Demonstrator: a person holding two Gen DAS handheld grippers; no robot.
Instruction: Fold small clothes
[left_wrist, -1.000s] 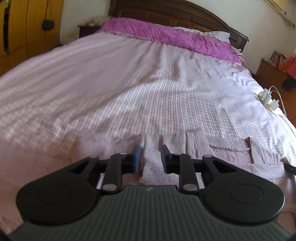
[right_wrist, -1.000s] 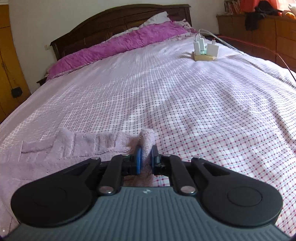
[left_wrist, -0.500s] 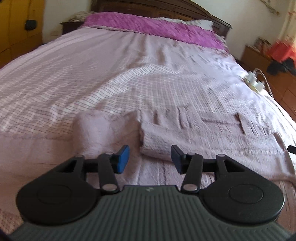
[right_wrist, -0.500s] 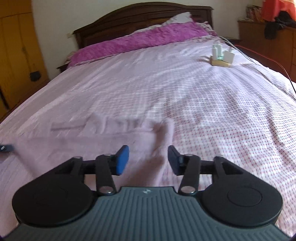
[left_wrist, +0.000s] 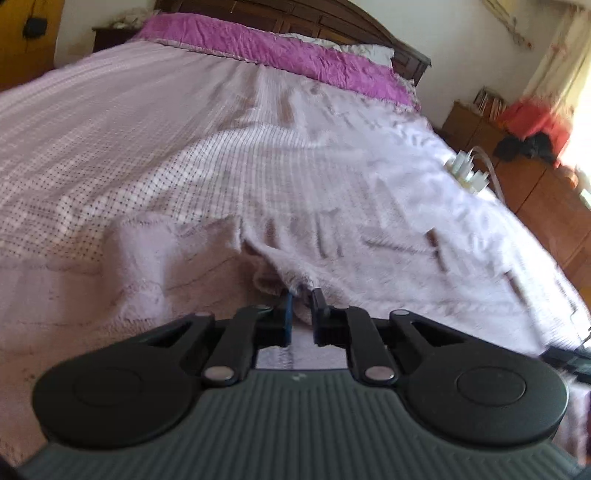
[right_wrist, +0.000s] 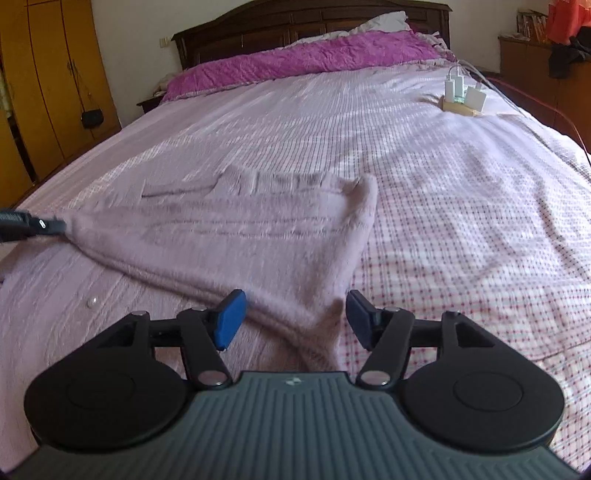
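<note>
My left gripper (left_wrist: 300, 295), tilted down at the bed, has just clamped the lilac garment's (right_wrist: 236, 236) folded edge; right gripper (right_wrist: 293, 314), jaws just spreading, hangs free over its corner.

**Two hand-held grippers, one pinching, one wide**

The left hand-held gripper (left_wrist: 300, 301) points forward and a bit down. Its jaws have just closed, and they now pinch a fold of the soft lilac garment (left_wrist: 369, 258) between the tips.

The right hand-held gripper (right_wrist: 293, 314) also tips down. Its jaws have just been opening and now stand wide apart. The garment's corner lies between them, but the blue pads (right_wrist: 229, 319) do not press it.
</note>
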